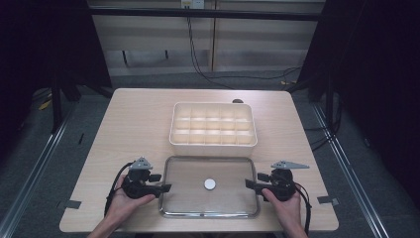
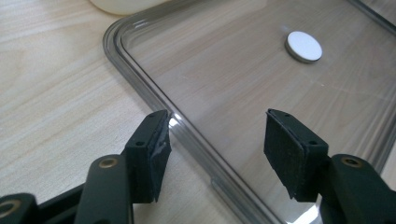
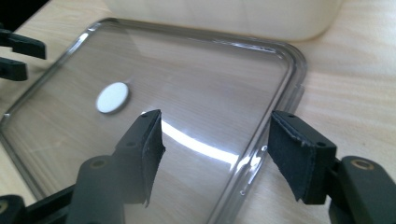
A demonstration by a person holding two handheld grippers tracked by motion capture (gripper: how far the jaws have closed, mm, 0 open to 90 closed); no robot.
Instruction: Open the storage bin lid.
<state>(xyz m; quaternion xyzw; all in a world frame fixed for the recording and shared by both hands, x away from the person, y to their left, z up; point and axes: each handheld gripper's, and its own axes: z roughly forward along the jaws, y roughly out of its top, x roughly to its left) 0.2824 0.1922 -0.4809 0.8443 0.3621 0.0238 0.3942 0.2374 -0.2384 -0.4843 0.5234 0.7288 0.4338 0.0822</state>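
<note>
Your left gripper (image 1: 166, 188) and right gripper (image 1: 246, 183) both have their jaws spread, each straddling a short edge of the clear lid (image 1: 188, 198). The lid lies flat on the table (image 1: 129, 124), a white disc (image 1: 210, 184) at its centre, just near of the cream divided box (image 1: 213, 145)

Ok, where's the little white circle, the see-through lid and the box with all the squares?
White disc (image 1: 210, 184), high view, middle of its top.
Clear lid (image 1: 168, 198), high view, bare part near its left rim.
Divided box (image 1: 213, 145), high view, front wall.
</note>
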